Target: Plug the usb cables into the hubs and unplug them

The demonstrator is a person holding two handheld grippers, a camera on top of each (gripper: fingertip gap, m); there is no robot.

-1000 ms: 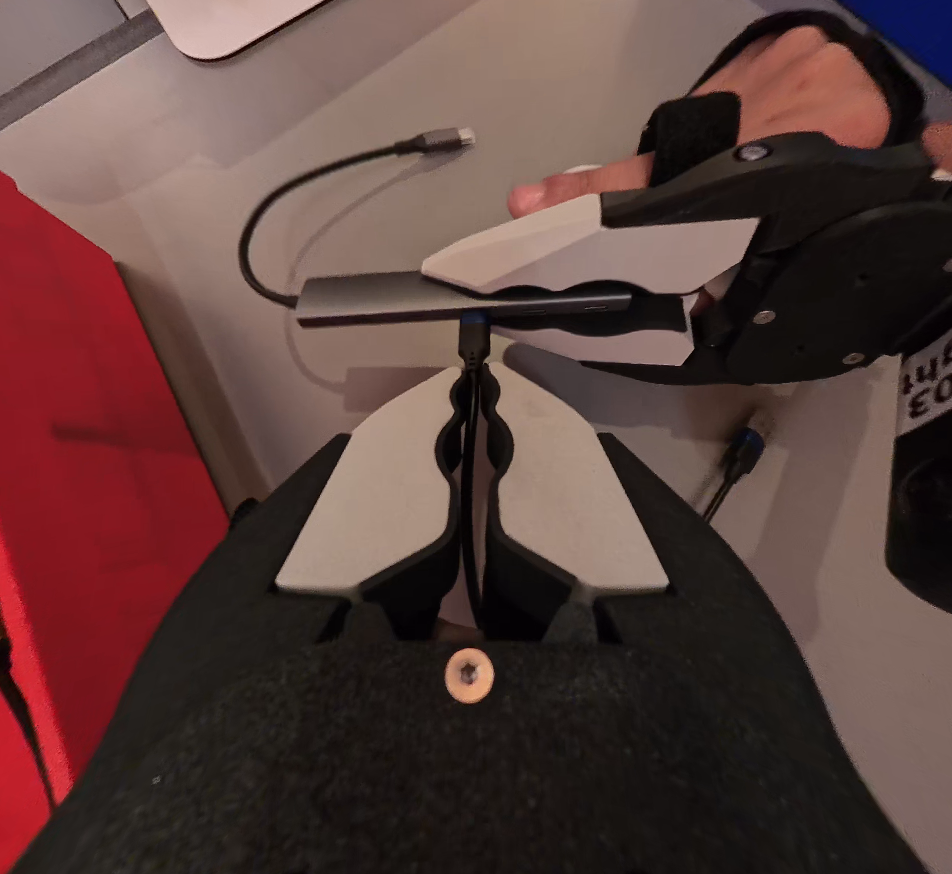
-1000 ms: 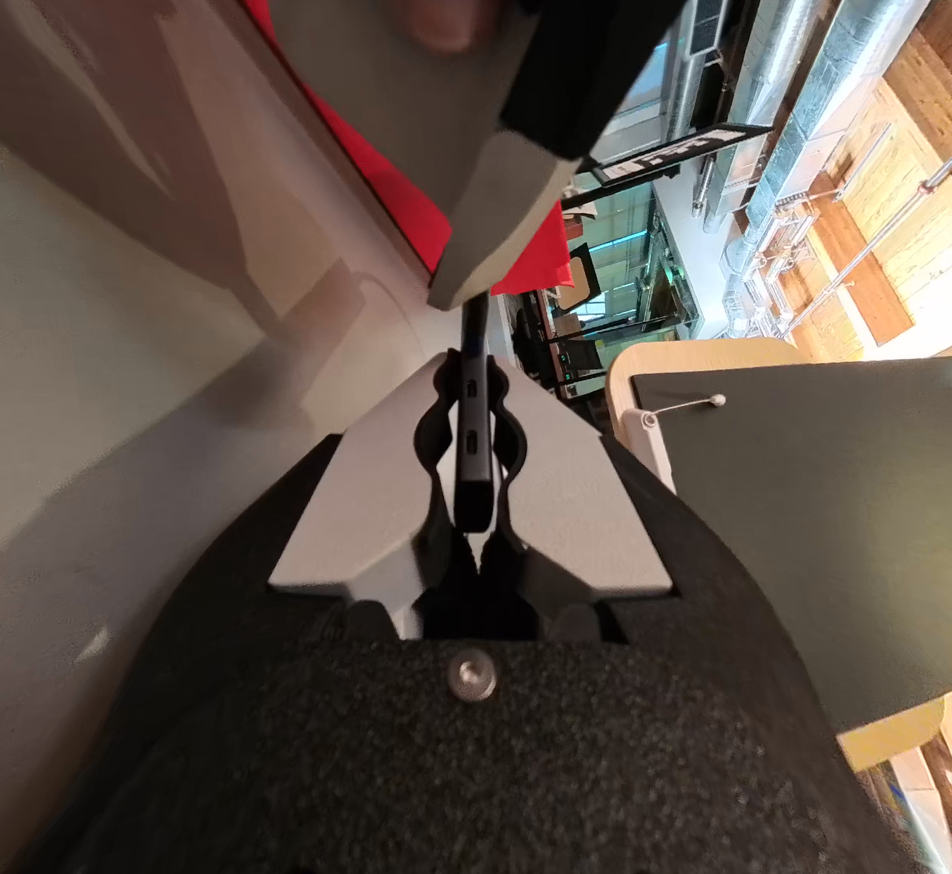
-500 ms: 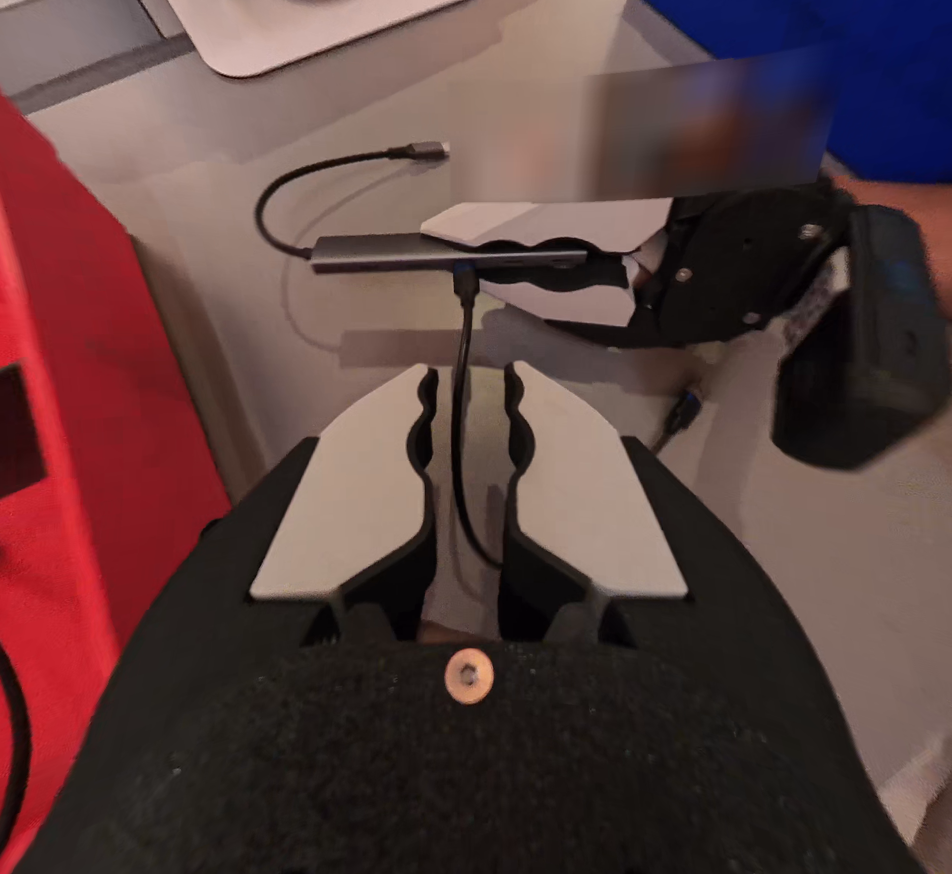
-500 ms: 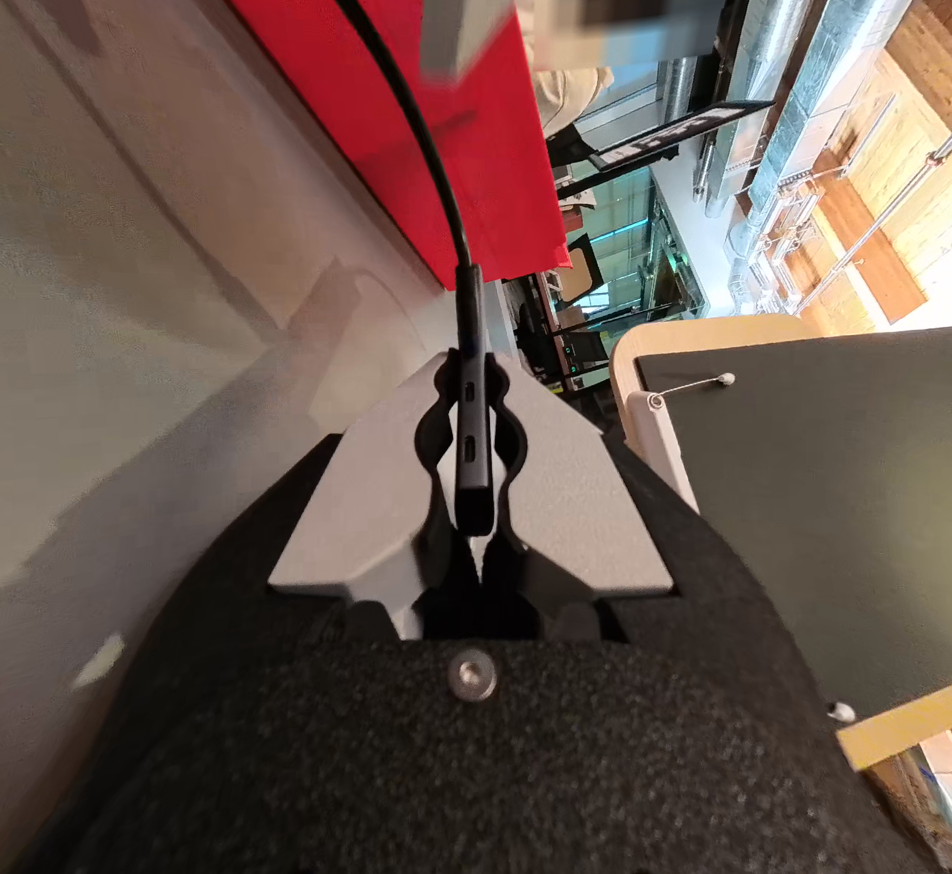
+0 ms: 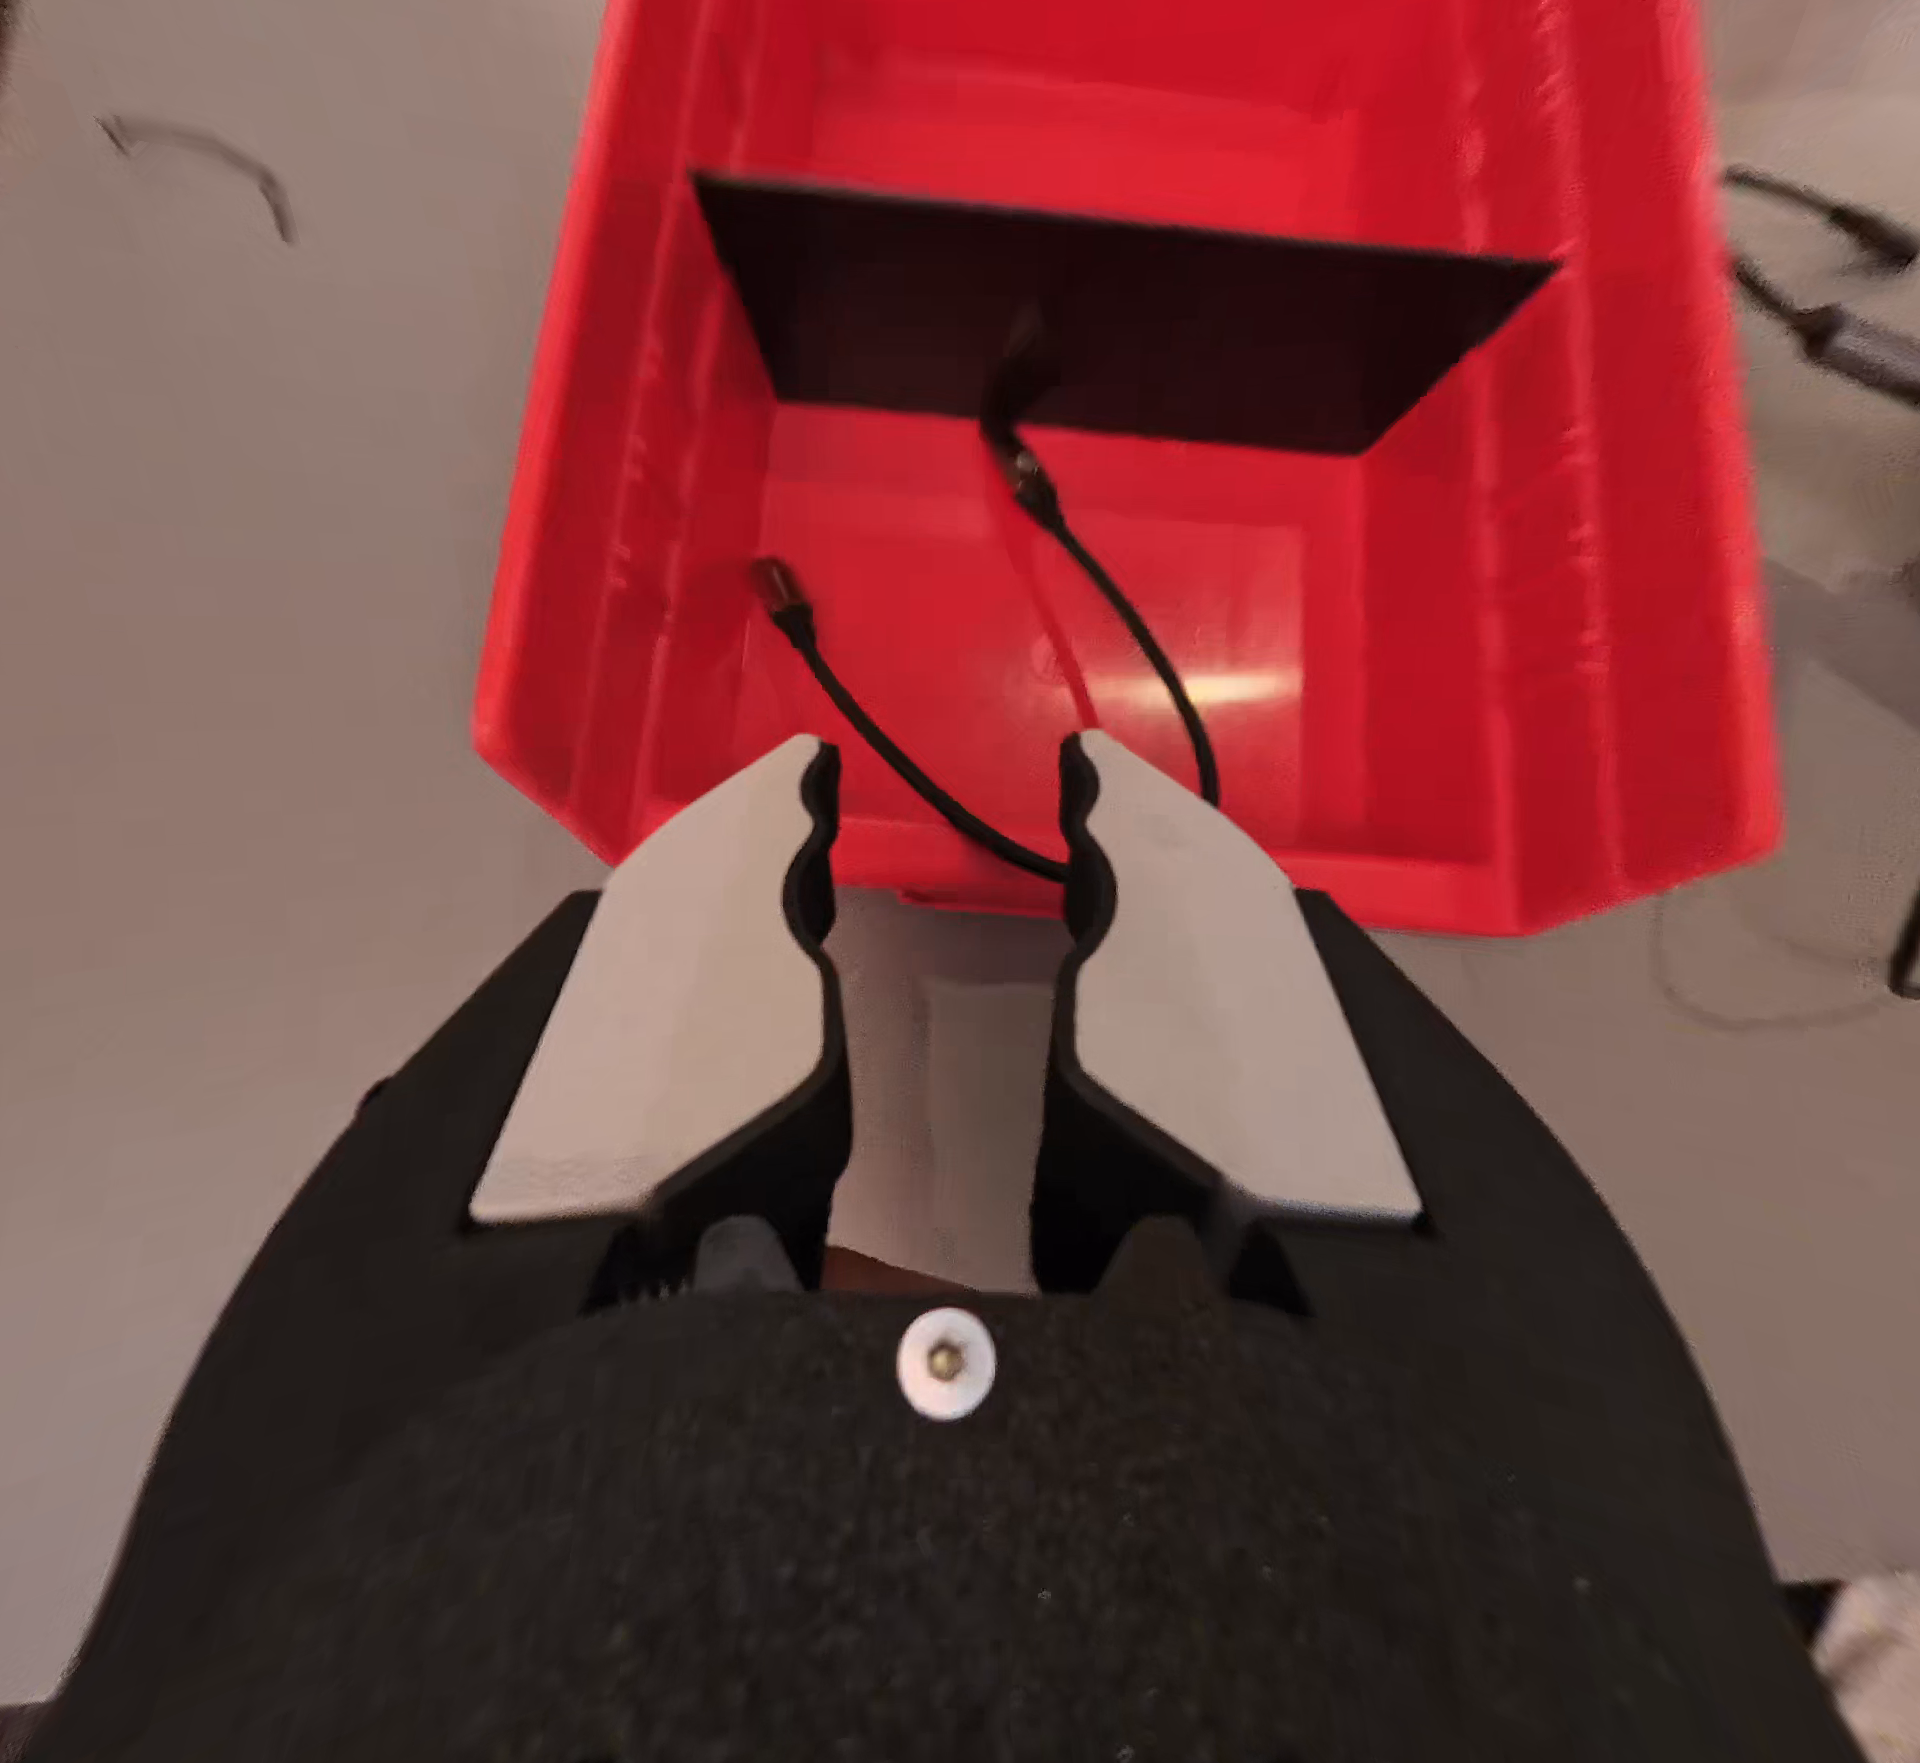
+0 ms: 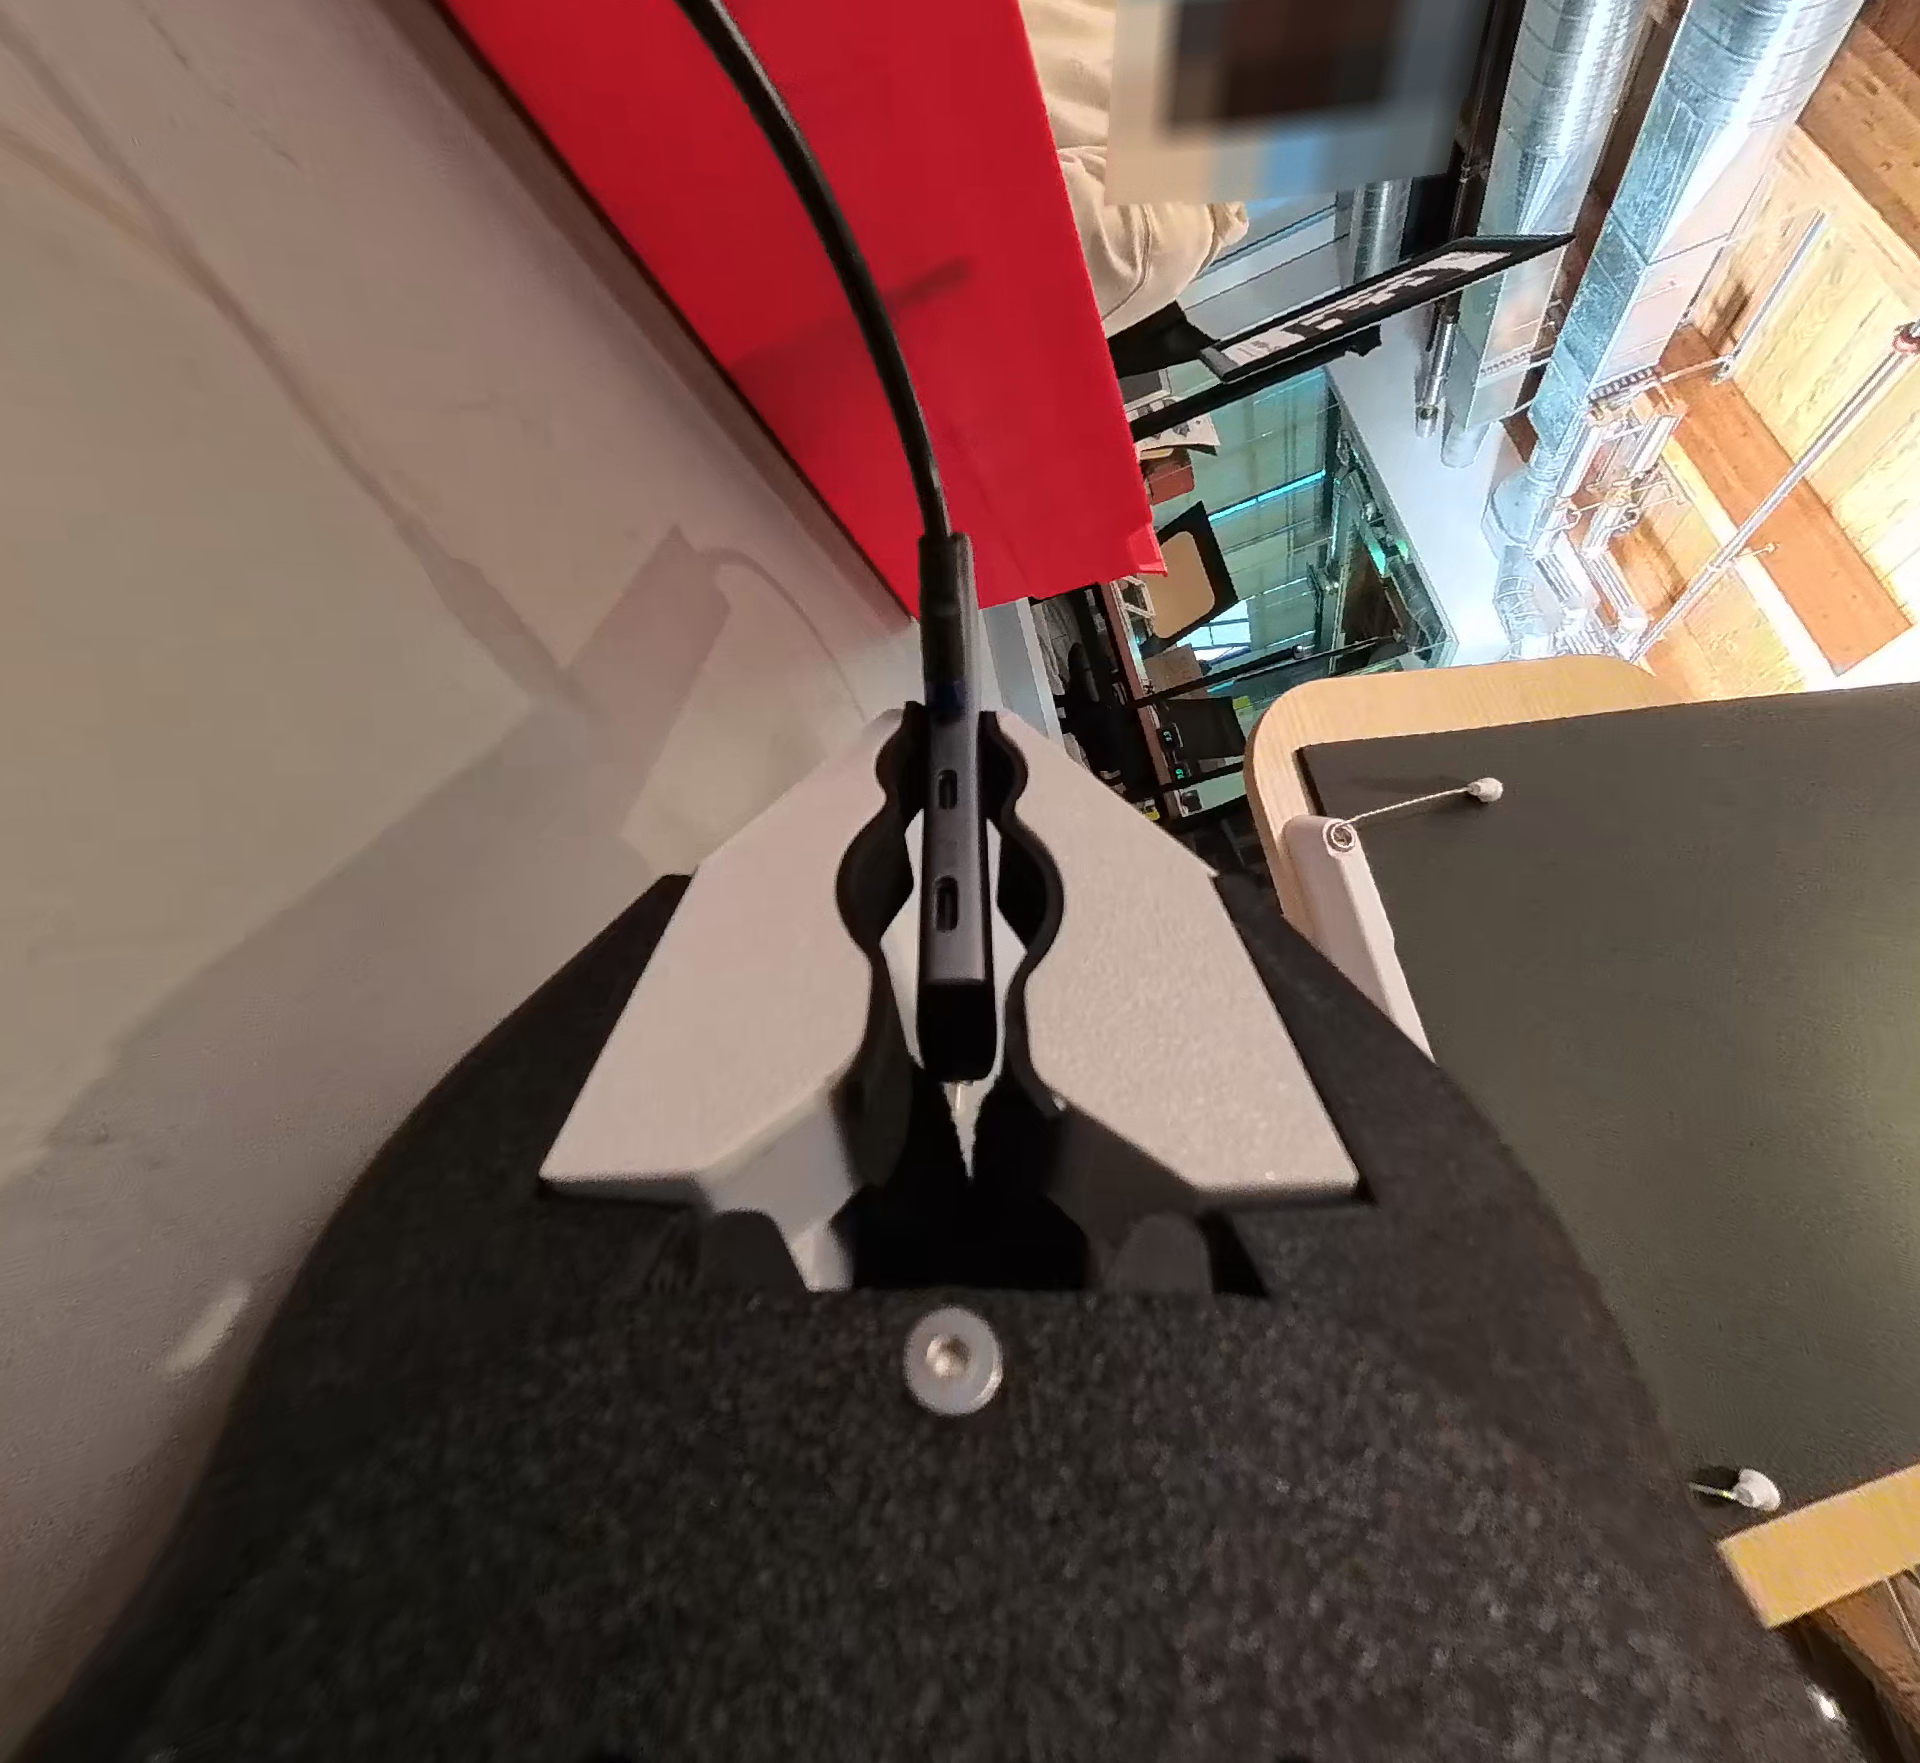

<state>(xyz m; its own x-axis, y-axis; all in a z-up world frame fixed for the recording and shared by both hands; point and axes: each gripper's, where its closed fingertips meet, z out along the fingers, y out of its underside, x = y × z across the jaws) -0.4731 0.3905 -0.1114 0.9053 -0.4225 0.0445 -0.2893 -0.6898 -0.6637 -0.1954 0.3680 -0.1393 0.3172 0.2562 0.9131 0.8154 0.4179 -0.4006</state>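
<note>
My left gripper (image 5: 948, 757) is open and empty, its fingertips over the near rim of a red bin (image 5: 1455, 882). A short black cable (image 5: 1132, 633) lies looped in the bin's near compartment, one connector (image 5: 774, 586) at the left, the other by the black divider (image 5: 1122, 331). The loop passes behind my right-hand finger; contact cannot be told. My right gripper (image 6: 951, 726) is shut on a slim grey hub (image 6: 951, 892), held on edge. A black cable (image 6: 831, 186) is plugged into the hub's far end and curves up past the red bin's outer wall (image 6: 727, 51).
The bin stands on a pale grey table (image 5: 260, 570). A blurred dark cable with a grey adapter (image 5: 1839, 342) lies on the table right of the bin. In the right wrist view a black board with a wooden edge (image 6: 1610, 1038) is at the right. My right fingertips sit around 30 cm from my left ones.
My left gripper let go of the cable plugged into the hub, opened wide and swung left to the red bin. My right gripper still grips the hub, hardly moved.
</note>
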